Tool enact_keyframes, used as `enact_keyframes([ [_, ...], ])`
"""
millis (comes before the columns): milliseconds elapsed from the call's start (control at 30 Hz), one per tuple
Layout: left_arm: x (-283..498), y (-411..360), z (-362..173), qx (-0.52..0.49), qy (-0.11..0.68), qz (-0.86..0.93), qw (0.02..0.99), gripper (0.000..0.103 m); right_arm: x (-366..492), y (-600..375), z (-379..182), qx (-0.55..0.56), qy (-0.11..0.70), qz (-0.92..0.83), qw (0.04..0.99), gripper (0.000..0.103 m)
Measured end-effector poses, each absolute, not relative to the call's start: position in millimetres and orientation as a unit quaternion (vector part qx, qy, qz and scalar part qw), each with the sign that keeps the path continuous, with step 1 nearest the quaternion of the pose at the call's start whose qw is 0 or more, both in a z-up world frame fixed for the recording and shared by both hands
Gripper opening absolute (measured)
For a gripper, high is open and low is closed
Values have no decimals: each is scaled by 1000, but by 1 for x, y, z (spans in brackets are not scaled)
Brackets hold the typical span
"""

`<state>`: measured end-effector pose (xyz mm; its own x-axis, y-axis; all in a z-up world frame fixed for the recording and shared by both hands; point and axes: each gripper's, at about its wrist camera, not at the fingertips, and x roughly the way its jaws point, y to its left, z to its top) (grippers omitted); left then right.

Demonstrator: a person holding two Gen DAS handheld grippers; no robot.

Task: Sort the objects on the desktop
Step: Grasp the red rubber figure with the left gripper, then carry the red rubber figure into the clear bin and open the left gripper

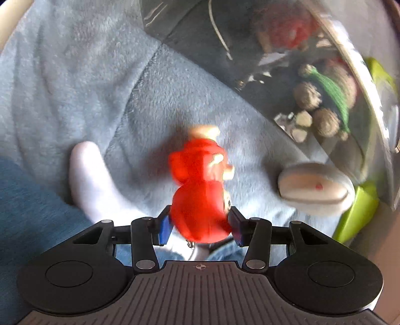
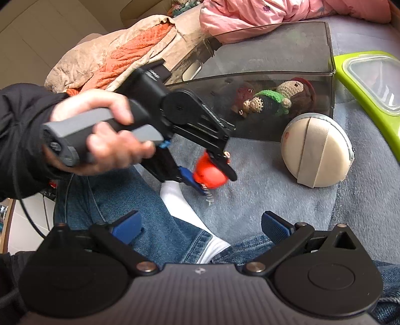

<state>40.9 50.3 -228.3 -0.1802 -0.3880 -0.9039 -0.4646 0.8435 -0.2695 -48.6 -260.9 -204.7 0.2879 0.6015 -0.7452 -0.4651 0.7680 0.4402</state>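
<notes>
A small red figurine [image 1: 200, 190] with a metal keyring hangs between the blue pads of my left gripper [image 1: 200, 226], which is shut on its round head. From the right wrist view the same red figurine [image 2: 210, 175] is lifted above the grey-blue blanket, in the left gripper [image 2: 208, 172] held by a person's hand [image 2: 110, 140]. My right gripper [image 2: 200, 227] stands open over a denim leg, with nothing between its fingers. A dark see-through bin [image 2: 287, 75] behind holds crocheted dolls [image 2: 277, 100]. A round beige pouch [image 2: 315, 150] lies on the blanket beside the bin.
A lime-green lidded container [image 2: 370, 82] sits at the right edge. A foot in a white sock [image 1: 92, 180] and jeans [image 2: 140, 212] lie on the blanket below the grippers. Pink bedding [image 2: 275, 12] and a beige-orange cloth [image 2: 117, 57] are heaped at the back.
</notes>
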Motion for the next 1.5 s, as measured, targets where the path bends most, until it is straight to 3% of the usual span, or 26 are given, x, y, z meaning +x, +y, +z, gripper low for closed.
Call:
enact_keyframes([
  [500, 39, 6, -170, -251, 744, -56, 617, 50, -49, -262, -204, 73, 491, 333, 802, 103],
  [633, 51, 0, -129, -245, 714, -87, 650, 50, -49, -263, -204, 74, 491, 331, 803, 103],
  [767, 80, -7, -81, -240, 673, -104, 691, 46, -50, -264, -203, 76, 490, 329, 804, 103],
  [900, 113, -31, -69, -224, 640, -108, 727, 41, -50, -267, -201, 87, 484, 327, 807, 103],
  [967, 133, -35, -72, -221, 635, -106, 733, 35, -49, -269, -200, 96, 483, 326, 807, 103],
  [1000, 144, -40, -77, -217, 634, -106, 735, 21, -48, -270, -201, 100, 484, 325, 807, 103],
  [1033, 156, -45, -82, -214, 633, -105, 737, 15, -47, -270, -202, 101, 487, 322, 806, 103],
  [1200, 207, -53, -127, -205, 641, -63, 737, 15, -45, -268, -204, 94, 493, 324, 802, 103],
  [1500, 213, -75, -167, -181, 671, -72, 715, 15, -43, -268, -206, 100, 499, 326, 797, 103],
])
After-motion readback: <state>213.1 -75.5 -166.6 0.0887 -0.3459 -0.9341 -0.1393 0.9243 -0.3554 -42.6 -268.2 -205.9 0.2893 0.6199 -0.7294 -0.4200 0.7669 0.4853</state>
